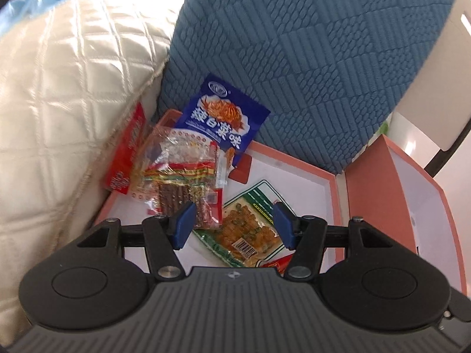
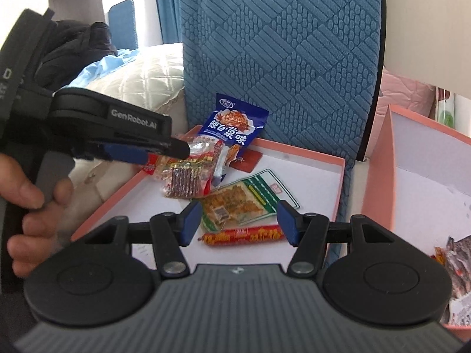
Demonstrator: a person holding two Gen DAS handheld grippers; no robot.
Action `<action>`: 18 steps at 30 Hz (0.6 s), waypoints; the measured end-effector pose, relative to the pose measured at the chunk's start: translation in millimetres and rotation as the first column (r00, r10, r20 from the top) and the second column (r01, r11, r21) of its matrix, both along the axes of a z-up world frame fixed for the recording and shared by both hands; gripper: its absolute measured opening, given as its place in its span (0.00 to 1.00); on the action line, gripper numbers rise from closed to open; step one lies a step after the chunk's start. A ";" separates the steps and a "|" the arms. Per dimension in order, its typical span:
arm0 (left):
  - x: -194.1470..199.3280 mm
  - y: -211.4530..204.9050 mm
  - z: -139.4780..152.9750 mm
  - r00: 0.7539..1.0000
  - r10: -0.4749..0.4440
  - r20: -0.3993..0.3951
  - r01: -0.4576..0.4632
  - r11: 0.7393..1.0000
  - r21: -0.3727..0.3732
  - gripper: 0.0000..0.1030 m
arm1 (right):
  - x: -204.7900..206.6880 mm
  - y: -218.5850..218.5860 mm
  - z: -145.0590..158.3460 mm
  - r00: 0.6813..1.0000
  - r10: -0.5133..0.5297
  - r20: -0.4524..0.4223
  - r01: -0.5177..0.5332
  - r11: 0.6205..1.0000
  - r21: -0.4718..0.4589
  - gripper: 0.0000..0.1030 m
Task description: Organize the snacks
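Observation:
A shallow pink-rimmed box lid [image 1: 294,163] [image 2: 309,154] holds snacks: a blue packet [image 1: 223,117] [image 2: 232,129], a clear packet with brown sticks [image 1: 182,176] [image 2: 188,176], a green-edged packet [image 1: 250,226] [image 2: 235,203], a red packet [image 1: 126,153] at the left edge and a red sausage [image 2: 244,234]. My left gripper [image 1: 232,223] is open above the green-edged packet; in the right wrist view it [image 2: 176,150] hovers over the clear packet. My right gripper [image 2: 238,220] is open, above the sausage and green-edged packet.
A blue textured cushion [image 1: 309,53] [image 2: 279,44] stands behind the lid. A cream quilted pillow [image 1: 67,94] lies at the left. A second pink box [image 1: 412,182] [image 2: 418,182] stands at the right with several snack packets [image 2: 456,261] inside.

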State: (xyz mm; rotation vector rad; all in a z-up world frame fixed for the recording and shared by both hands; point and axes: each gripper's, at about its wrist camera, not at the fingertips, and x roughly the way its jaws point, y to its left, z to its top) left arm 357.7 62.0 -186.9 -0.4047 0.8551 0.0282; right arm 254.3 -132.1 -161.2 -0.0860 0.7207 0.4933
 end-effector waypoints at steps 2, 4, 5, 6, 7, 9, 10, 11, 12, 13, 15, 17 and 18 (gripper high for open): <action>8.8 1.1 -8.4 1.000 0.005 -0.021 -0.005 1.000 -0.012 0.62 | 7.7 3.0 -6.1 1.000 0.003 -0.005 -0.003 1.000 0.001 0.57; 16.9 3.7 -16.6 0.999 0.007 -0.039 -0.007 1.000 -0.017 0.62 | 14.9 5.1 -12.1 1.000 0.010 -0.016 -0.010 1.000 -0.007 0.57; 21.2 5.5 -21.3 0.999 0.010 -0.050 -0.011 1.000 -0.021 0.62 | 17.3 6.2 -14.3 1.000 0.014 -0.020 -0.015 1.000 -0.009 0.57; 25.9 7.7 -26.7 0.998 0.015 -0.066 -0.017 0.999 -0.029 0.62 | 20.6 8.0 -17.3 0.999 0.019 -0.028 -0.019 1.000 -0.012 0.57; 29.7 10.1 -31.3 0.996 0.017 -0.083 -0.021 0.999 -0.041 0.62 | 23.6 9.6 -19.7 0.999 0.024 -0.039 -0.025 1.000 -0.013 0.57; 38.6 15.5 -41.3 0.993 0.024 -0.117 -0.032 0.997 -0.071 0.62 | 30.2 13.1 -26.3 0.997 0.031 -0.065 -0.032 0.999 -0.015 0.57; 42.6 17.4 -45.1 0.992 0.027 -0.127 -0.038 0.996 -0.081 0.62 | 33.8 15.2 -30.2 0.996 0.030 -0.082 -0.033 0.999 -0.026 0.57; 45.2 19.0 -48.0 0.991 0.029 -0.133 -0.040 0.996 -0.084 0.62 | 36.9 17.3 -33.8 0.995 0.033 -0.091 -0.037 0.999 -0.038 0.57; 48.8 20.6 -50.8 0.990 0.030 -0.138 -0.041 0.996 -0.084 0.62 | 38.9 18.7 -36.4 0.995 0.037 -0.095 -0.041 0.998 -0.046 0.57; 51.8 22.0 -53.2 0.989 0.030 -0.142 -0.042 0.996 -0.082 0.63 | 42.4 20.4 -39.2 0.994 0.037 -0.098 -0.043 0.998 -0.054 0.57; 59.4 25.1 -57.3 0.988 0.029 -0.149 -0.041 0.996 -0.082 0.65 | 50.2 21.5 -44.2 0.993 0.029 -0.118 -0.035 0.998 -0.051 0.57; 66.5 27.8 -60.2 0.988 0.022 -0.154 -0.036 0.995 -0.090 0.66 | 58.7 21.9 -49.3 0.990 0.026 -0.139 -0.032 0.999 -0.041 0.57; 70.1 28.9 -61.3 0.988 0.020 -0.156 -0.035 0.995 -0.090 0.67 | 62.3 22.9 -52.0 0.989 0.023 -0.147 -0.030 0.998 -0.049 0.57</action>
